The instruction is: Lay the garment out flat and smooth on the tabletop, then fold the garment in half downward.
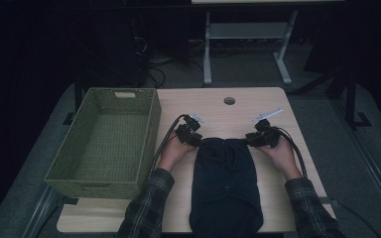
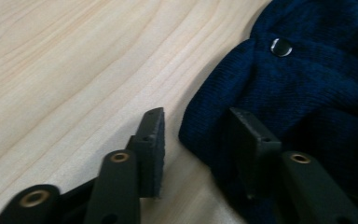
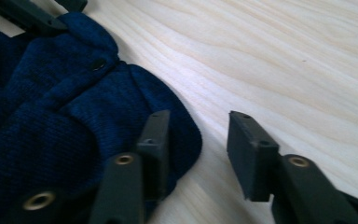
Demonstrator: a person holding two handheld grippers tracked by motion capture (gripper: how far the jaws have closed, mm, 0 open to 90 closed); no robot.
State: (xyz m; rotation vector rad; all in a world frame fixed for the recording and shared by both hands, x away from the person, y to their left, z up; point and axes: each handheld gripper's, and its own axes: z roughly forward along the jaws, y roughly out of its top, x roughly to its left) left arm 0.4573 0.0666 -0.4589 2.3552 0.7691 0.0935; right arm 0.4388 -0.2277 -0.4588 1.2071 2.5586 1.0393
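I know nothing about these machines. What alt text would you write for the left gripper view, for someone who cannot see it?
Two black jaws of the left gripper stand open at the rounded edge of a dark blue knitted garment, one jaw over bare wood, the other over the cloth. A small shiny black button sits on the fabric, which lies on a pale wooden table.

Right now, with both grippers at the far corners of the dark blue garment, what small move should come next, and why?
Probably close both grippers. The left gripper and the right gripper are open, each with one jaw over the blue knitted garment and the other on the bare table, so each straddles a corner edge. Closing would pinch both corners for lifting or folding.
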